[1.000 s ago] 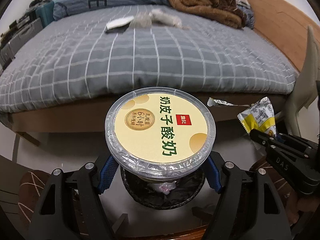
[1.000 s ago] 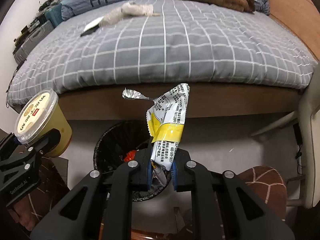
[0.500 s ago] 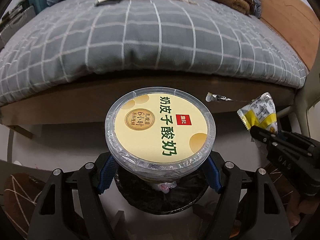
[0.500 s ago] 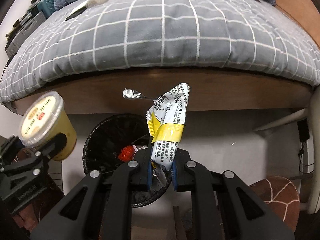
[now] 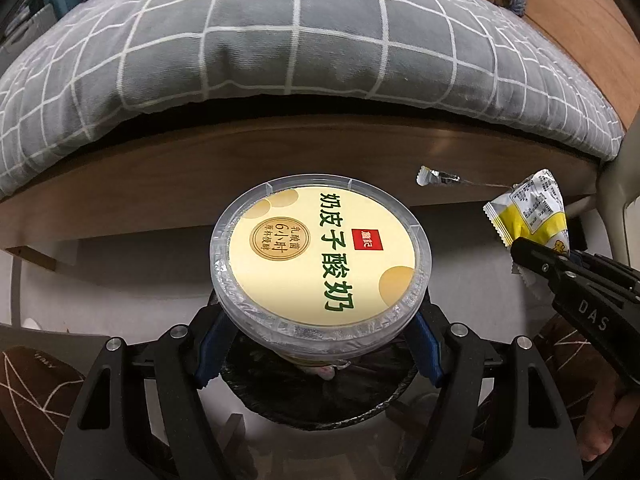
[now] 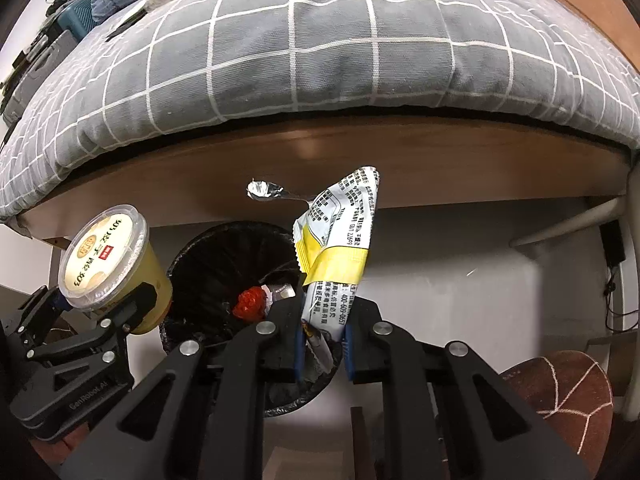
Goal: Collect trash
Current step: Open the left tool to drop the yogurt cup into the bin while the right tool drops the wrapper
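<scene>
Trash bin (image 6: pixel 224 264) with a black liner stands on the pale floor just in front of the wooden bed frame (image 6: pixel 320 152), and both grippers hang over it. Inside lie a crumpled red wrapper (image 6: pixel 249 302) and some pale scraps, possibly paper or foil; the dark liner makes them hard to read. The left gripper (image 5: pixel 320 336) is clamped on a yellow yogurt cup (image 5: pixel 322 254), its blue pads pressing the cup's sides below the sealed, printed lid, directly above the bin's mouth. The right gripper (image 6: pixel 322 346) is closed tight on the lower end of a white-and-yellow snack wrapper (image 6: pixel 340 240), which stands up from the jaws with a torn silver strip (image 6: pixel 264 191) trailing off its top. A grey checked quilt (image 5: pixel 280 40) overhangs the frame.
</scene>
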`<state>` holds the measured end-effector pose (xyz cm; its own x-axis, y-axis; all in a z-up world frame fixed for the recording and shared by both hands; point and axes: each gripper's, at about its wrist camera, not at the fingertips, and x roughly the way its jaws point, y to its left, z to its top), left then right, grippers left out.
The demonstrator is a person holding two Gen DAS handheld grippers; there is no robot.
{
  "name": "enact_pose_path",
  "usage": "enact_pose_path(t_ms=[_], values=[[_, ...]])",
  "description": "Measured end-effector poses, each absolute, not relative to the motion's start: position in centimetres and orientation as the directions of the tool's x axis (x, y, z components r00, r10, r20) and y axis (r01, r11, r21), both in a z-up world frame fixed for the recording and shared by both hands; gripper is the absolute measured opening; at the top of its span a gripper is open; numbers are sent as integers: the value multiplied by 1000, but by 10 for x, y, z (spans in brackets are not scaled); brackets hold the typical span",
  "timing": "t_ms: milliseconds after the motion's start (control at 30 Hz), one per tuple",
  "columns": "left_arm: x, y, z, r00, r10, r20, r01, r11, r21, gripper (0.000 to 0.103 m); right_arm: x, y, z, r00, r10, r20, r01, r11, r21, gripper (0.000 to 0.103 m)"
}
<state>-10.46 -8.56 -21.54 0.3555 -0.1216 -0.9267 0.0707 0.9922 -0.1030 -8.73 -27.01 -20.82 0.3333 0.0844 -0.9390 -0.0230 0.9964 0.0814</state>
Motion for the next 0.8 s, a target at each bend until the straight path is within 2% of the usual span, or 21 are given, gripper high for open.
enact_pose_path(t_ms=[167, 300, 567, 800], values=[[-106, -88, -225, 324, -151, -934, 91, 988, -128, 74, -87, -266, -211, 335, 75, -939, -30, 997, 68, 14], [-107, -83, -215, 365, -162, -917, 97, 986, -136, 91, -88, -265, -212, 337, 72, -939, -30, 997, 65, 14], [-113, -60, -199, 389, -135, -911, 53, 991, -124, 97, -93, -252, -194, 371, 63, -926, -64, 997, 43, 14], [-115, -26, -167, 434, -141, -890, 11, 988, -151, 97, -97, -225, -176, 397, 90, -913, -114, 992, 48, 14]])
